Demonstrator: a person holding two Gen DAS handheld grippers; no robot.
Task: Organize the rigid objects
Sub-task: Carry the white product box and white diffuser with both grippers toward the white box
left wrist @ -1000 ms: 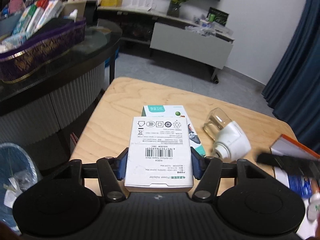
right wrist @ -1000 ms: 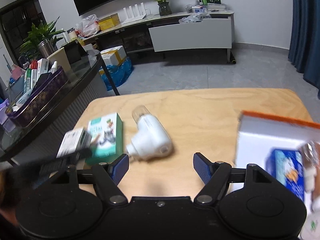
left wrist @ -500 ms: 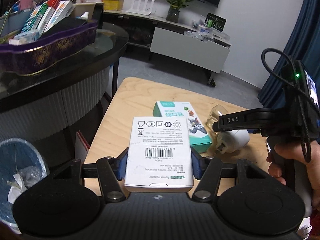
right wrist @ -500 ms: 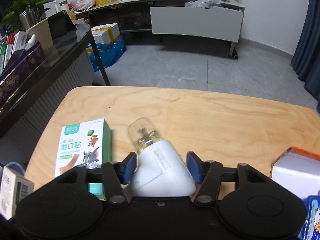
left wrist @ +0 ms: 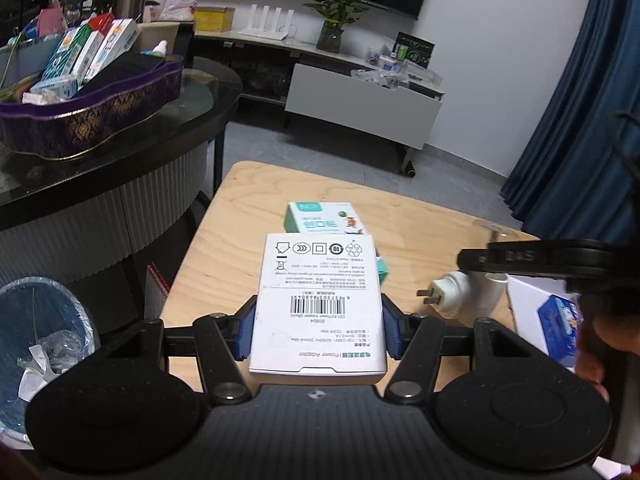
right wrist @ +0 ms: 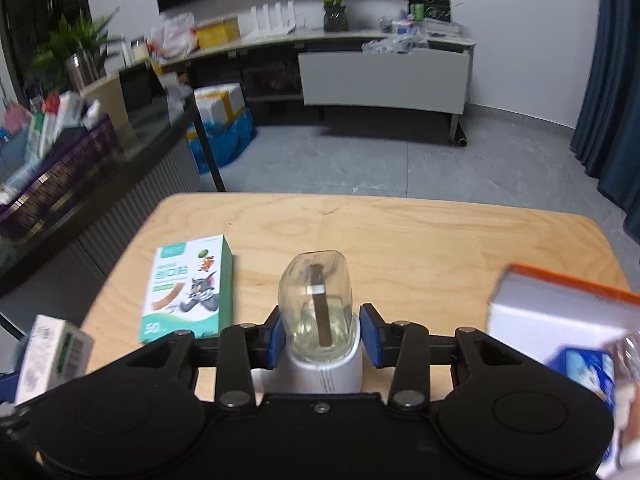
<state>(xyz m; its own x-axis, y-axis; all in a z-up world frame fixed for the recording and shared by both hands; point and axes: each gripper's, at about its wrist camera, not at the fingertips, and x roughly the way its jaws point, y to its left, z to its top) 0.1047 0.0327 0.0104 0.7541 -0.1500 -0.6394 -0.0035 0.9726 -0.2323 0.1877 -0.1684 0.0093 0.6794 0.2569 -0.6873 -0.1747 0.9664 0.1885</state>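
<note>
My left gripper point(left wrist: 318, 330) is shut on a white power adapter box point(left wrist: 318, 300), held above the left side of the wooden table point(left wrist: 240, 264). My right gripper point(right wrist: 322, 338) is shut on a white plug-in device with a clear bottle point(right wrist: 318, 320), lifted upright; the same device shows in the left wrist view point(left wrist: 460, 300). A green bandage box point(right wrist: 188, 288) lies flat on the table left of the right gripper; it also shows beyond the adapter box in the left wrist view point(left wrist: 324, 220).
A white box with an orange edge point(right wrist: 560, 312) and a blue packet point(right wrist: 588, 376) sit at the table's right. A dark glass counter point(left wrist: 120, 152) holding a purple basket of boxes point(left wrist: 92, 100) stands left. A blue waste bin point(left wrist: 36, 344) is below it.
My right gripper came in from the right, closed on the white plug-in device and lifted it upright. My left gripper kept hold of the adapter box and shifted slightly left.
</note>
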